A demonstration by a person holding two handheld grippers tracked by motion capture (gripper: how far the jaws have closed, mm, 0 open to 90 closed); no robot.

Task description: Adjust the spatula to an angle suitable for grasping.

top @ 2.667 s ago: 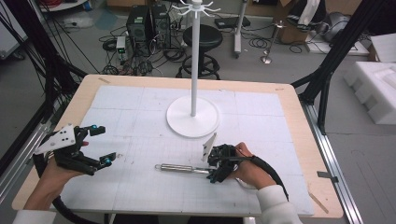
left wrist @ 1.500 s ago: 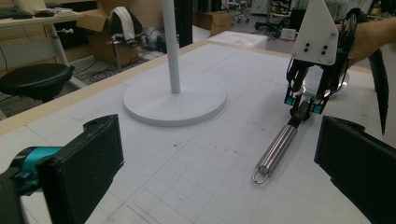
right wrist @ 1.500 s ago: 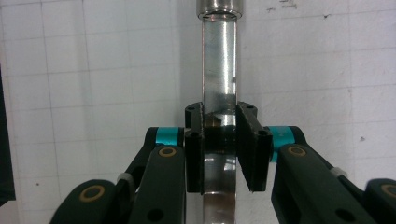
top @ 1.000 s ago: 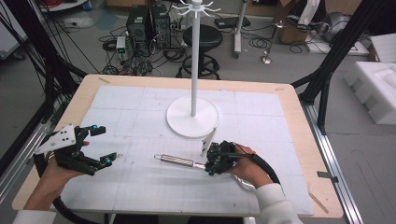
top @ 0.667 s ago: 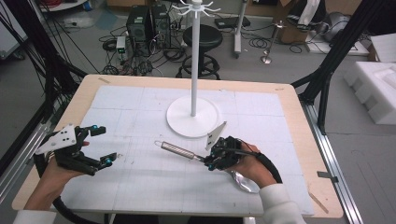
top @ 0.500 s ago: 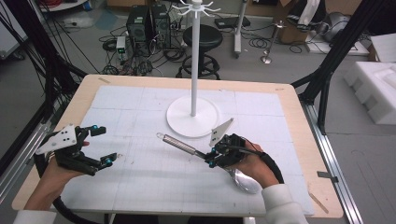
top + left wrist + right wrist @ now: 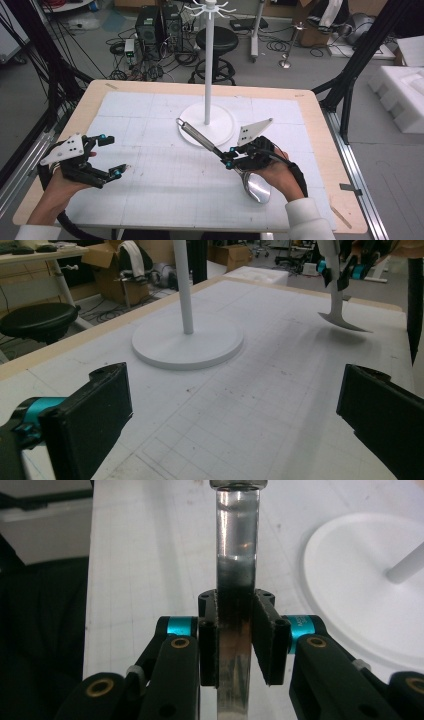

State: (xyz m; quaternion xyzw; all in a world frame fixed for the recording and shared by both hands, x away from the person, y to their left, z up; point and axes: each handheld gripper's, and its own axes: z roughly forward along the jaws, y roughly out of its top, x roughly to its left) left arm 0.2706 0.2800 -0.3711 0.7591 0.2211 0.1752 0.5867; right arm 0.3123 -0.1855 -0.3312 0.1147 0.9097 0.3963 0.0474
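the right tongs [image 7: 231, 159] are clamped on the metal handle of a ladle [image 7: 215, 150], the two pads pressing its flat shaft from both sides, as the right gripper view shows close up [image 7: 239, 645]. the ladle [image 7: 238, 580] is held clear of the tabletop [image 7: 165, 175], tilted: its handle runs up and away to the left, its looped end above the near rim of the stand [image 7: 206, 124], while its bowl [image 7: 256, 186] hangs low just in front of the right hand [image 7: 280, 172]. the bowl looks empty, bare shiny metal with nothing in it. in the left gripper view the bowl [image 7: 342, 322] hangs edge-on above the mat with its shadow beneath it, not touching. the stand is a white round base with a thin white pole rising from its middle and hooks at the top [image 7: 210, 7]; nothing hangs on them. the left tongs [image 7: 114, 157] stand wide apart with nothing between them, held low over the left part of the tabletop, well apart from the ladle and the stand; their two black pads [image 7: 95, 415] frame bare gridded mat in the left gripper view. the tabletop has a white gridded mat over a wooden board.
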